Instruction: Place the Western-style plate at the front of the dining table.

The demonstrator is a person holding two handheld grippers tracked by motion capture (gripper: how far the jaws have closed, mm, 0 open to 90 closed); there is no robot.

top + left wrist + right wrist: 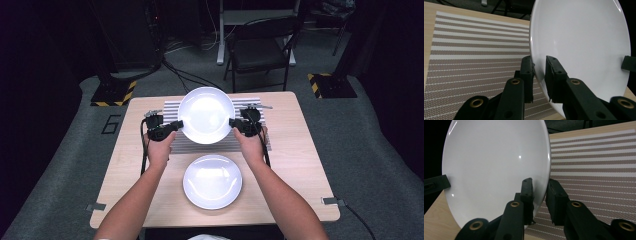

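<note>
One readable mark: a large numeral "6" (111, 124), outlined in black on the grey floor (60, 150), just left of the counter (300, 165) in the high view. Yellow-and-black hazard striping marks two dark stand bases, one at left (114, 93) and one at right (331, 85); it carries no text. No lettering or brand can be read in the gripper views.

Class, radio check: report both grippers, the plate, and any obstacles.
Left gripper and right gripper shut on raised plate, opposite rims. Plate above striped placemat. Second plate on table, nearer the person. Nothing blocking.
</note>
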